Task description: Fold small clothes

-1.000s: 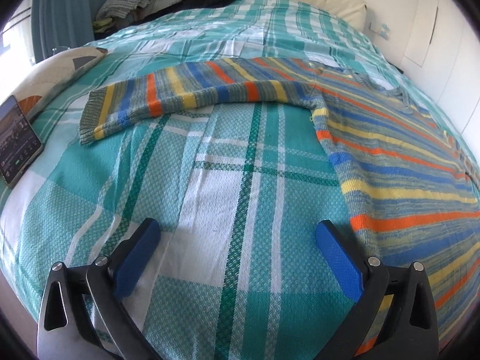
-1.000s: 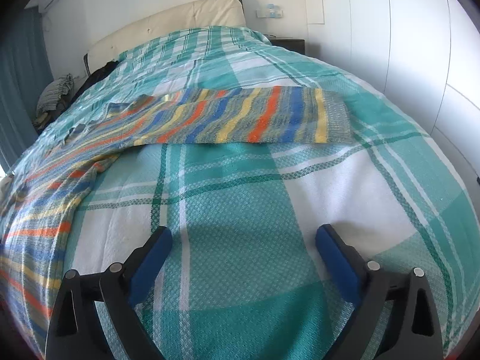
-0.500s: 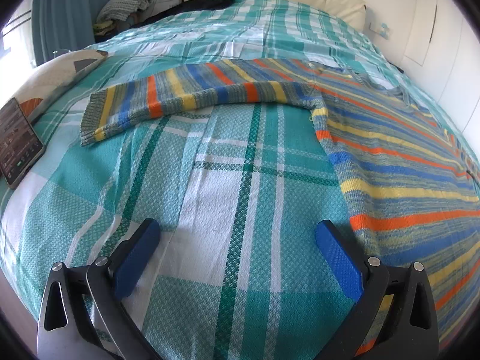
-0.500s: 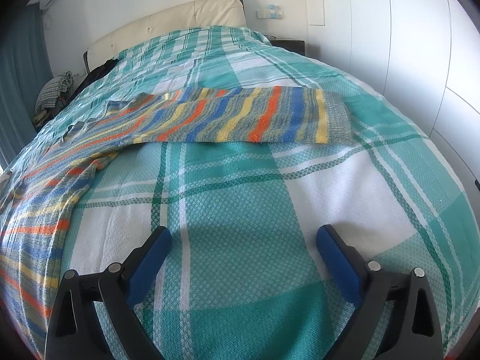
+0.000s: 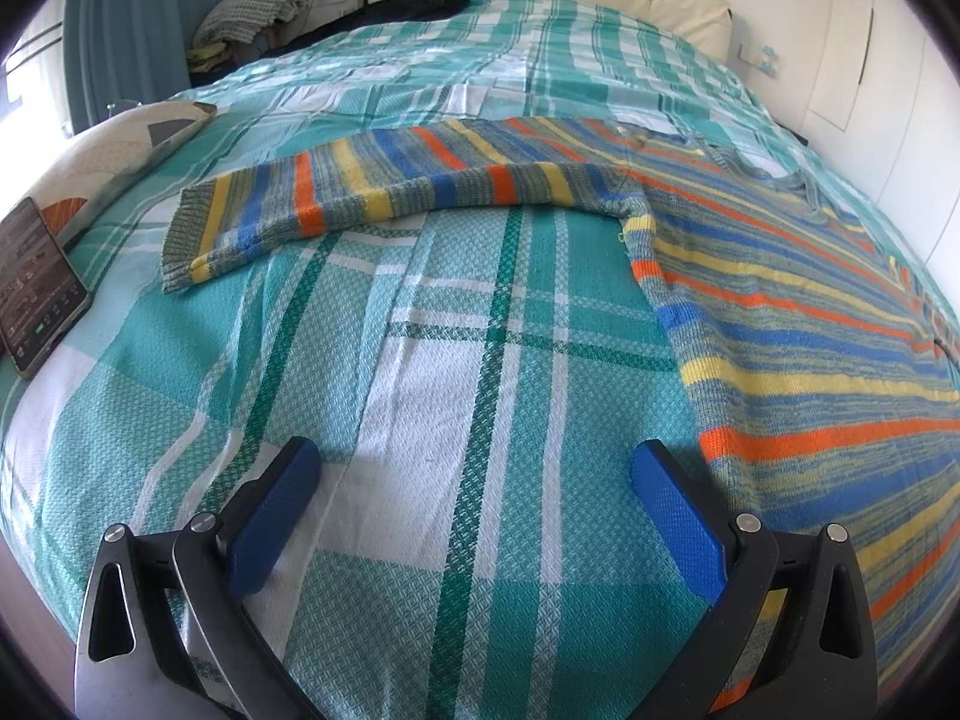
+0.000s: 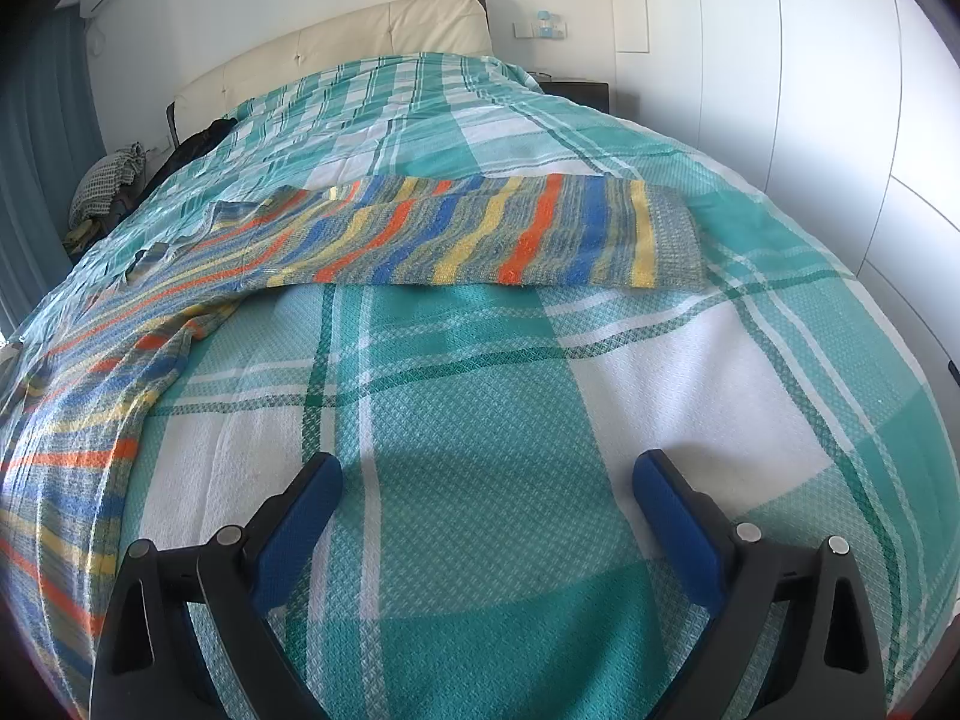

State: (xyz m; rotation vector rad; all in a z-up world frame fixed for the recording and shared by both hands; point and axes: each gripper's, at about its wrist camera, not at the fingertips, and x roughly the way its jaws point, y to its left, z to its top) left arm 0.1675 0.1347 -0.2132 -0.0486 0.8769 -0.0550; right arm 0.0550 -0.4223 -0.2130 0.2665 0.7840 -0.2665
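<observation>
The striped knit sweater point(image 5: 798, 300) lies flat and unfolded on the teal plaid bedspread point(image 5: 468, 360), both sleeves point(image 6: 510, 234) stretched straight out, so by my judgement folding has not begun. The left gripper point(image 5: 474, 492) and right gripper point(image 6: 486, 498) hover spread wide, holding nothing. A smartphone point(image 5: 36, 288) lies at the bed's edge; its screen text is unreadable, and no brands show.

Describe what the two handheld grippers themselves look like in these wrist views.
They look alike. The left gripper and the right gripper each have two black fingers with triangular cut-outs and round silver fasteners, plus bright blue textured pads on the inner faces. A bare grey metal strip shows beside the left gripper's left finger. No cables, labels, hands or sleeves are visible.
</observation>
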